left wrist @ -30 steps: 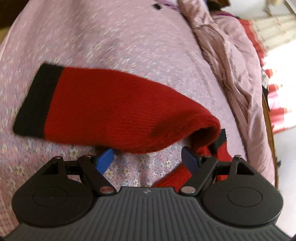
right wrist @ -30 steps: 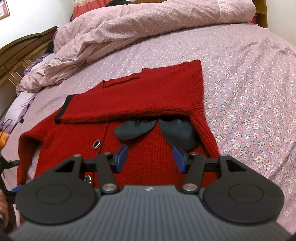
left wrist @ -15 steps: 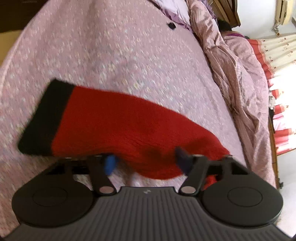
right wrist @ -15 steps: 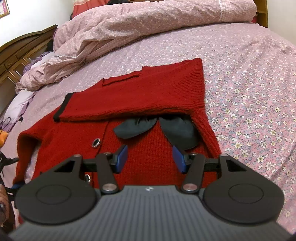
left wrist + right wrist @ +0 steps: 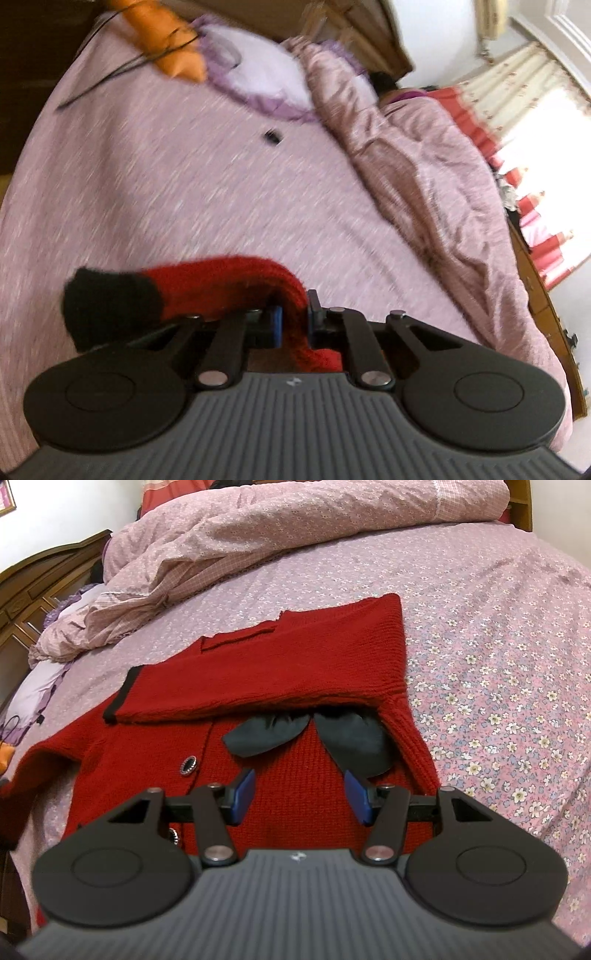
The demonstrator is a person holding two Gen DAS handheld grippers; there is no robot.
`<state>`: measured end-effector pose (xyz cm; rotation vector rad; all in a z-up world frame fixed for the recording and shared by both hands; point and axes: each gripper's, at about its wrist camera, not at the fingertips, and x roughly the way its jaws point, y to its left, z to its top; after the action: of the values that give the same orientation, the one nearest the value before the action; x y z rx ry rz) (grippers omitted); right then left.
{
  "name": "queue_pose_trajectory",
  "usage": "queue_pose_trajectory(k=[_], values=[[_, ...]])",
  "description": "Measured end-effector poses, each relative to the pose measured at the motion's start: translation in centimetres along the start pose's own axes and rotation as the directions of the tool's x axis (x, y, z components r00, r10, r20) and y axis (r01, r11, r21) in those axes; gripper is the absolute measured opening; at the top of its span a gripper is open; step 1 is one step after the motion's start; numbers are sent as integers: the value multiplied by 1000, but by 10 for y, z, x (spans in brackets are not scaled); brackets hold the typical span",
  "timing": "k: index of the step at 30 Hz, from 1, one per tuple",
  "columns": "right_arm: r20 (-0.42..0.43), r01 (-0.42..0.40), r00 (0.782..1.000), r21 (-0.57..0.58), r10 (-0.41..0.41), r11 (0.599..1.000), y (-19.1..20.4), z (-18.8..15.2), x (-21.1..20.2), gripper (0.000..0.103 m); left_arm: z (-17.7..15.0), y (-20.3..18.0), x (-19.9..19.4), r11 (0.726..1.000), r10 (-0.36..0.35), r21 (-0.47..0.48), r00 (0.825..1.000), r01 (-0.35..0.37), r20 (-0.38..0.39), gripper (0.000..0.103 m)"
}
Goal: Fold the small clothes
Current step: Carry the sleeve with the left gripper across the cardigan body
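Observation:
A small red knitted cardigan [image 5: 280,672] with a black bow [image 5: 306,734] and dark buttons lies on the flowered pink bedsheet [image 5: 498,635]. One sleeve is folded across its chest, black cuff pointing left. My right gripper [image 5: 301,799] hovers open just above the cardigan's lower front, nothing between its blue pads. My left gripper [image 5: 293,317] is shut on the other red sleeve [image 5: 229,280], lifted off the bed; its black cuff [image 5: 107,302] hangs to the left. In the right wrist view that raised sleeve [image 5: 26,775] shows at the far left edge.
A bunched pink quilt [image 5: 295,528] lies along the far side of the bed. A lilac pillow [image 5: 258,70] and an orange object [image 5: 166,40] with black cords sit near the wooden headboard [image 5: 40,579]. A small black item [image 5: 272,137] lies on the sheet.
The left gripper closed on the loose red sleeve and lifted it off the bed, turning toward the headboard. The right gripper stayed still and open.

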<state>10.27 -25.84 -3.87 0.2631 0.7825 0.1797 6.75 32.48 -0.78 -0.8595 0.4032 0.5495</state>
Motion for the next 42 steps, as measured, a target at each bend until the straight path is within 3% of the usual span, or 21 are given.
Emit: queue_pose_trajectory(k=[5,10,14,21,31,42], values=[[3,-8,1000,-10,8,1000,3,0,-1,56,26,-38,-3,988,-101,126,993,93,59,13],[1,-16,1000,-15,16,1000,7,0,-2,56,38,-87,-4,957,-213,212,976,198,46,13],[2,-21,1000,-19,21,1000,9,-1,-3,56,27,-124,-8,920,-300,266,954,289,2,13],[8,-21,1000,-10,21,1000,6,-2,-7,56,-19,-168,-7,867,-404,261,906,423,-127,13],[8,-15,1000,26,15,1000,-4,-6,-8,56,-113,-190,16,815,-401,288,849,503,-344,13],[-12,-2,1000,73,3,997,-18,-12,-3,56,-189,-199,53,794,-267,377,831,476,-488,13]])
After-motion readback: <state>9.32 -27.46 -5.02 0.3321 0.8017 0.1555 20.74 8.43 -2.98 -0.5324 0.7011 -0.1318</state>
